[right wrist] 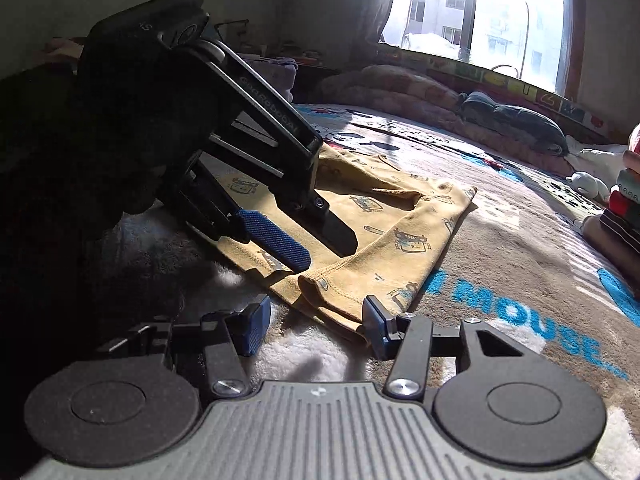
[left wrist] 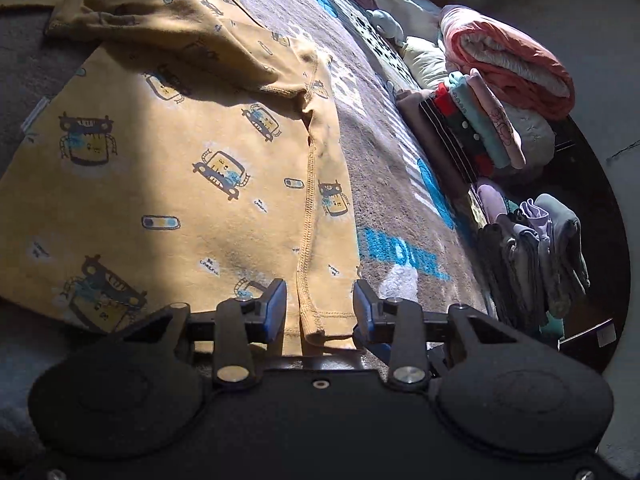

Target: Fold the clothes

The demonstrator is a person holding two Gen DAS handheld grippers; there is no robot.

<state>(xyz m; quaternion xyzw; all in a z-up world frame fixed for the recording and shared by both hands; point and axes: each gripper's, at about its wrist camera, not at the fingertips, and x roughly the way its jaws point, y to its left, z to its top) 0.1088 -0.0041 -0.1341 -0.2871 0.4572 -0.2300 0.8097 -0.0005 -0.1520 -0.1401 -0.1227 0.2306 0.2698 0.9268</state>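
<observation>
Both claws spread at the hem corner, nothing gripped yet.

The left gripper [left wrist: 320, 304] has its jaws apart, straddling the side seam at the bottom corner of the yellow shirt [left wrist: 180, 168], which lies flat on the grey blanket [left wrist: 400, 208] with a sleeve already turned in. The right gripper [right wrist: 316, 320] is also released, just beside the same corner. Risks: closing pinches only the top layer, or blanket pile too; probably two layers there, shadow hides it. Both claws crowd one corner, so they could clash.
</observation>
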